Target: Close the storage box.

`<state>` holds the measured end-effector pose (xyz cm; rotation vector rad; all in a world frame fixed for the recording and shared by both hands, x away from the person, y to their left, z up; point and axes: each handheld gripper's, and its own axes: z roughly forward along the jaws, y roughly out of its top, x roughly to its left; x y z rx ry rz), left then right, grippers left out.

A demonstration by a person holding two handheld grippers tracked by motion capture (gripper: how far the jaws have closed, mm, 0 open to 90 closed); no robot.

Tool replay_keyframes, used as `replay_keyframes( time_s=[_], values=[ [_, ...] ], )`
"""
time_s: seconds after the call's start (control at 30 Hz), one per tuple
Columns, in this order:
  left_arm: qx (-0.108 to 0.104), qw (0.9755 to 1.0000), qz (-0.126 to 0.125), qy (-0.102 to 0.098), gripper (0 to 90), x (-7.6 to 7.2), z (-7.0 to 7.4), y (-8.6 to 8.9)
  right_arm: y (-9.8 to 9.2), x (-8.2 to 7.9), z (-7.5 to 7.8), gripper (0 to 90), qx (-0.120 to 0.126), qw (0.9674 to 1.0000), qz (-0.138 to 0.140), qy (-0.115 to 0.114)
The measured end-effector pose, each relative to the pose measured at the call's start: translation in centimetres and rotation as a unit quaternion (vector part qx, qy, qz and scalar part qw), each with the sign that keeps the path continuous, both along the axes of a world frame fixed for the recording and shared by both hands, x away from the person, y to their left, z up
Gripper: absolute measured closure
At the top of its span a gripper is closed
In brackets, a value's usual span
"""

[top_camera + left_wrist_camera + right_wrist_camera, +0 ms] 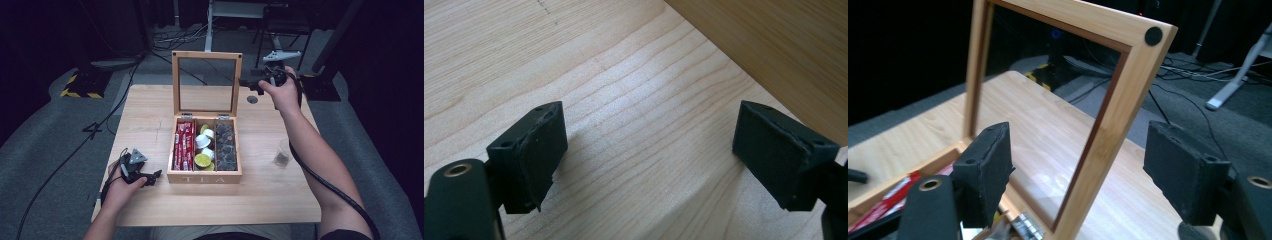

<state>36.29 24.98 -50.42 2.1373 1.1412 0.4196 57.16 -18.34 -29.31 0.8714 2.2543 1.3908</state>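
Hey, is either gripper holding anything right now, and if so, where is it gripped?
Nothing is held. The right gripper is open around the lid frame's side edge, pads not touching. The left gripper is open over bare table.

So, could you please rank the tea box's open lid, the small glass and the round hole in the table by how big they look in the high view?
1. The lid, standing upright, looks far the largest.
2. The glass near the table's right edge.
3. The round hole looks smallest, though it lies farther from the camera, so its margin under the glass is unsure.
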Motion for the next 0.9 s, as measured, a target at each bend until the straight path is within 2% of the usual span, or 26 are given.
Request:
replay_keyframes(
  time_s=[0.23,0.47,0.7,0.83,0.9],
  values=[
    [0.0,1.0,0.0,0.0,14.7,0.0,0.0,0.0,1.1,2.8,0.2,33.0,-0.012,0.9996,-0.024,0.001],
    [0.003,1.0,-0.001,0.0,14.8,0.0,0.0,0.0,1.5,4.8,0.2,40.4,-0.002,0.9993,-0.035,0.014],
    [0.004,1.0,-0.001,-0.001,14.8,0.0,0.0,0.0,2.4,5.9,-0.1,53.0,0.004,0.999,-0.037,0.023],
    [0.004,1.0,-0.001,0.0,14.8,0.0,0.0,0.0,2.8,6.0,0.1,59.9,-0.013,0.9989,-0.043,0.017],
    [0.003,1.0,-0.001,0.0,14.8,0.0,0.0,0.0,2.7,5.9,0.2,60.5,-0.011,0.9989,-0.043,0.018]
  ],
)
